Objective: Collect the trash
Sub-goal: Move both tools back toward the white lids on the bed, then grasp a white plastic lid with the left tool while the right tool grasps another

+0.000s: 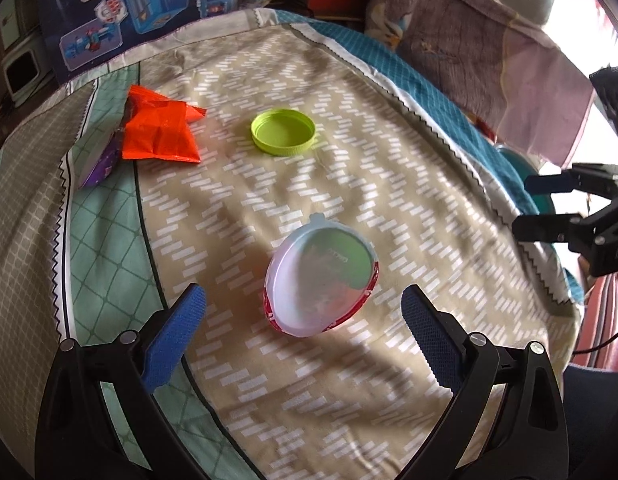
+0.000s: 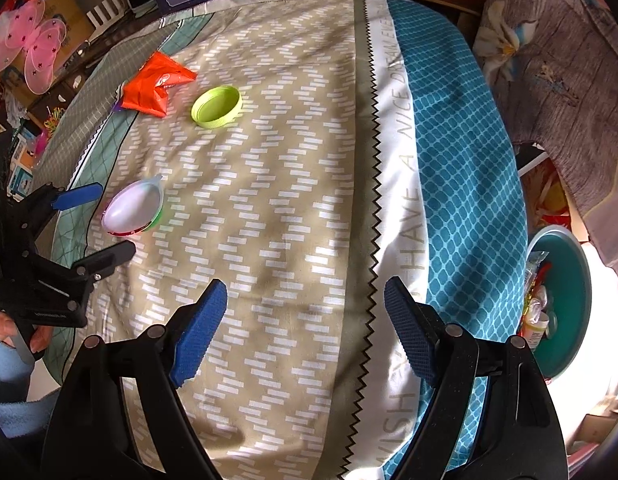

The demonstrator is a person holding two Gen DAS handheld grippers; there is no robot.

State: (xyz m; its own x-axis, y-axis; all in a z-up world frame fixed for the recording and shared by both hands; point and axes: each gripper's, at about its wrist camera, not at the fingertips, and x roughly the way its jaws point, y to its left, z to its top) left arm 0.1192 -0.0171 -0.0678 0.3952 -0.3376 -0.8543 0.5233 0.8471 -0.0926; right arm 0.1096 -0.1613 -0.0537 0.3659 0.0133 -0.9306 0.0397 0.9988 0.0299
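Note:
An oval foil-lidded cup [image 1: 323, 280] with a red rim lies tipped on the patterned bedsheet [image 1: 349, 140], just ahead of my left gripper [image 1: 303, 312], which is open around empty air with the cup a little beyond its blue pads. The same cup [image 2: 133, 208] shows at the left in the right wrist view, in front of the left gripper [image 2: 109, 220]. Farther back lie a lime green lid [image 1: 283, 131] and an orange wrapper [image 1: 159, 130] over a purple packet [image 1: 99, 162]. My right gripper [image 2: 305, 324] is open over bare sheet, holding nothing.
A teal bowl [image 2: 569, 300] with several wrappers and small packets stands off the bed's right side. A grey garment [image 2: 557, 60] lies at the back right. Toy boxes [image 1: 129, 8] stand behind the bed, and pink toy wings [image 2: 33, 48] hang at the far left.

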